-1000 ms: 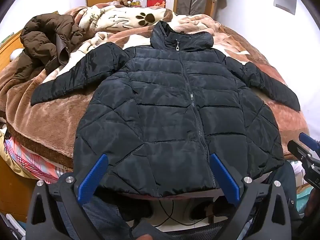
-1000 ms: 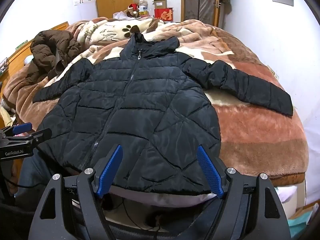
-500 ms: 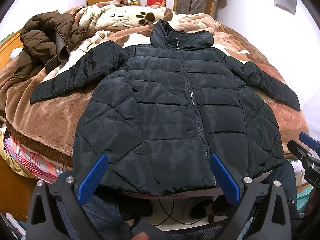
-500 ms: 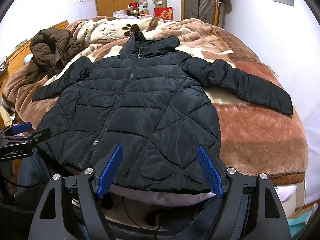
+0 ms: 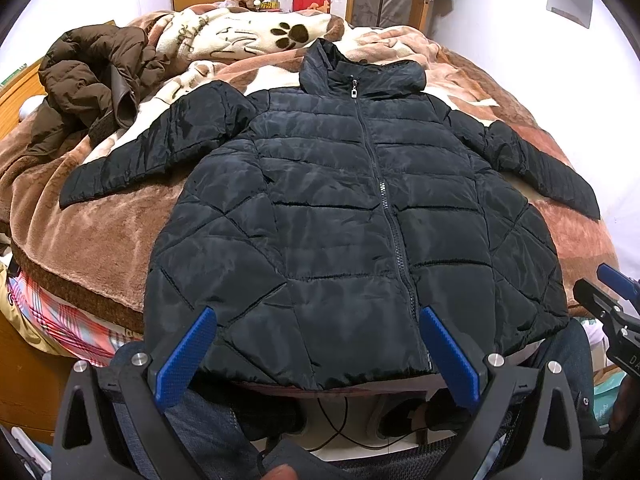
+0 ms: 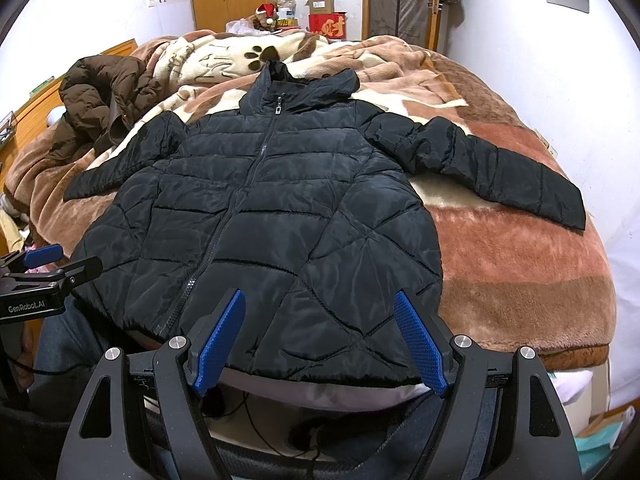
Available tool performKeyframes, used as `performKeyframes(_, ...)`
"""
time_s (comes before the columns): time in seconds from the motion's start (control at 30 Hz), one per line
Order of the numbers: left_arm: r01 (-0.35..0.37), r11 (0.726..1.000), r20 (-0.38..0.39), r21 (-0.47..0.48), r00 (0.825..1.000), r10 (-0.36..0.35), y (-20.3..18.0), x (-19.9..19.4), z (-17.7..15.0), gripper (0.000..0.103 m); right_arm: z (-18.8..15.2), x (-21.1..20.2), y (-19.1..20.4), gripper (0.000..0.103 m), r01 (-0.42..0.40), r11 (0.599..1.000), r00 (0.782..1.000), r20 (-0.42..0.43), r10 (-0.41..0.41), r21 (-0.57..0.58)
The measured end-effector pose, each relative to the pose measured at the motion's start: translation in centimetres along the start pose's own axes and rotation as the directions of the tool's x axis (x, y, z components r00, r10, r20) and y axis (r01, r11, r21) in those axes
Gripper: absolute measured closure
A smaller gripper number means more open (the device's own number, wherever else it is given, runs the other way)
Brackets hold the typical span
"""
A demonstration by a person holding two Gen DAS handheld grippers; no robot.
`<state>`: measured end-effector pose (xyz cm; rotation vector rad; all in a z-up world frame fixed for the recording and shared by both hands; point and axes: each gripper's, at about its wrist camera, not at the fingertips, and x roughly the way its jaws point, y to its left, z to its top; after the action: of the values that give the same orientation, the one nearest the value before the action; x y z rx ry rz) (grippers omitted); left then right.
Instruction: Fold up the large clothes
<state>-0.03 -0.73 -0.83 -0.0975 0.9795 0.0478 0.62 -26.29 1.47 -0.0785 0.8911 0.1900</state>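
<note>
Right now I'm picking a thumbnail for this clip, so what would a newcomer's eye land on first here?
The black puffer jacket dominates, spread flat and zipped on the brown blanket, sleeves out to both sides and hem at the bed's near edge. Behind it to the left lies a crumpled brown coat, with a paw-print blanket beyond. Both the left gripper and right gripper hang open just short of the hem.

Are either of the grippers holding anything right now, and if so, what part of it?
Nothing is held. The left gripper and right gripper are both open, near the hem of the black jacket, which lies flat on the bed.
</note>
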Motion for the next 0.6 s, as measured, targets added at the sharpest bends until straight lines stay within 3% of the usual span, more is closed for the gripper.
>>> performKeyframes(0.6, 0.003, 1.0, 0.0, 0.0, 1.0, -0.003, 0.02, -0.01, -0.21, 0.0, 0.04, -0.01, 0.09, 0.026, 0.001, 1.0, 1.0, -0.003, -0.001, -0.002)
